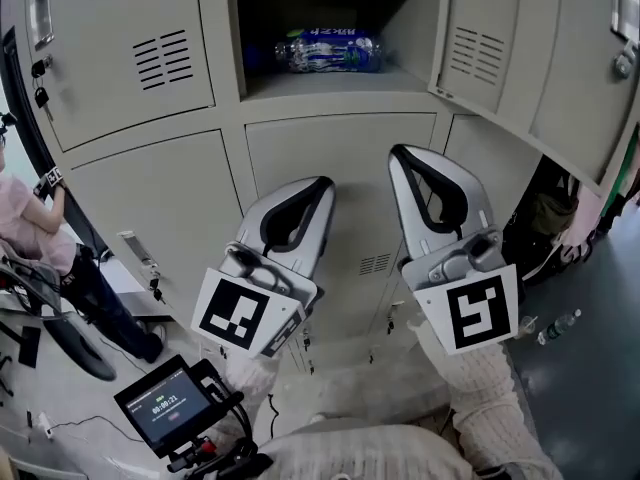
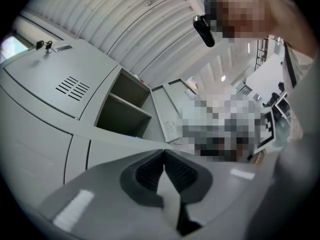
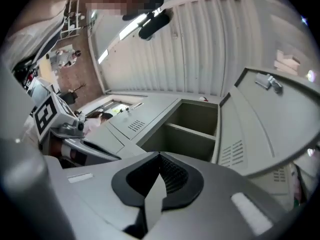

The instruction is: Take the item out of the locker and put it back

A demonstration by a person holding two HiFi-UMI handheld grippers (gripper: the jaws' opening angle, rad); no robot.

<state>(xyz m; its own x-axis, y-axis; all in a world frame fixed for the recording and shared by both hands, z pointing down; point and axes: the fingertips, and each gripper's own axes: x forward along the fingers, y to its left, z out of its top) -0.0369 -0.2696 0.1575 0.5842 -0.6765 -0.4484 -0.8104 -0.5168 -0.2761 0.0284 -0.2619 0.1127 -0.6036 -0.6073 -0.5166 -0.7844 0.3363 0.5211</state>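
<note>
A clear water bottle with a blue label (image 1: 328, 51) lies on its side on the shelf of the open locker compartment (image 1: 330, 86), at the top middle of the head view. My left gripper (image 1: 322, 183) and right gripper (image 1: 400, 153) are both below the compartment, in front of the closed lower doors and pointing up at it. The left gripper (image 2: 164, 151) is shut with nothing between its pads. So is the right gripper (image 3: 160, 155). The open compartment (image 2: 122, 109) (image 3: 192, 129) shows in both gripper views; the bottle is barely visible in them.
The locker door (image 1: 540, 58) swings open to the right, over dark bags (image 1: 545, 218). A person in a pink top (image 1: 25, 218) stands at the left. A small screen on a stand (image 1: 165, 403) is at the lower left. A bottle (image 1: 560, 326) lies on the floor at the right.
</note>
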